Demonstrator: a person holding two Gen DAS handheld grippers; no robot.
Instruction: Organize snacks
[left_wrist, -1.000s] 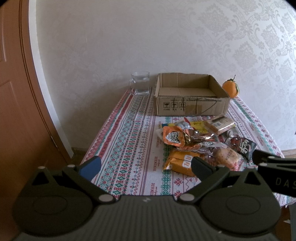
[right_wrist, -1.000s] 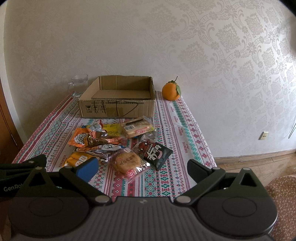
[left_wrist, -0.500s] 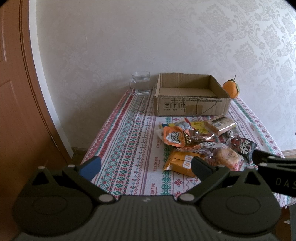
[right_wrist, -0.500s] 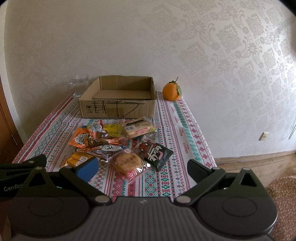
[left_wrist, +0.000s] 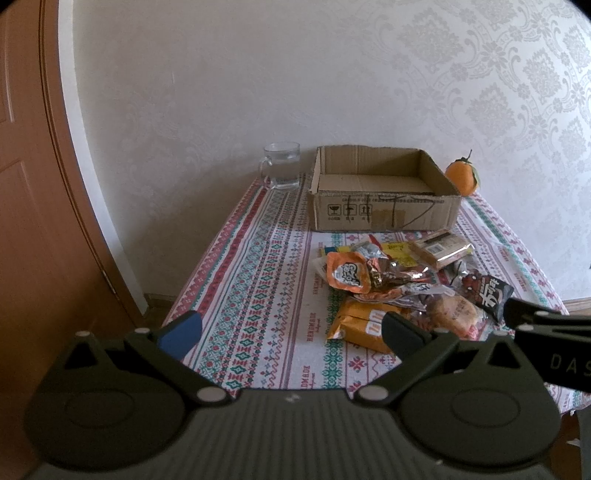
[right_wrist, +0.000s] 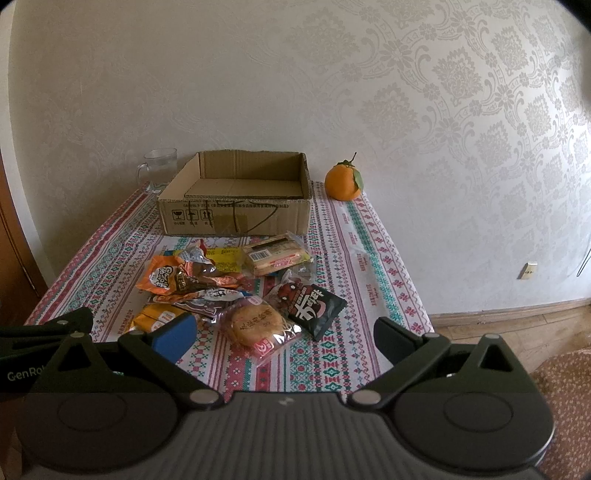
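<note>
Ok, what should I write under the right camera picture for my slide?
Open right gripper hovers before a snack pile, empty cardboard box behind it.

I see a table (right_wrist: 369, 258) with a patterned cloth in red, green and white, and it stands against a pale wall (right_wrist: 258, 74) with an embossed floral wallpaper. On the left side there is a brown wooden door (left_wrist: 26, 221). On the right I see a wooden floor (right_wrist: 517, 325), a baseboard and a small socket (right_wrist: 529, 270) low on the wall. The light is soft daylight.
</note>
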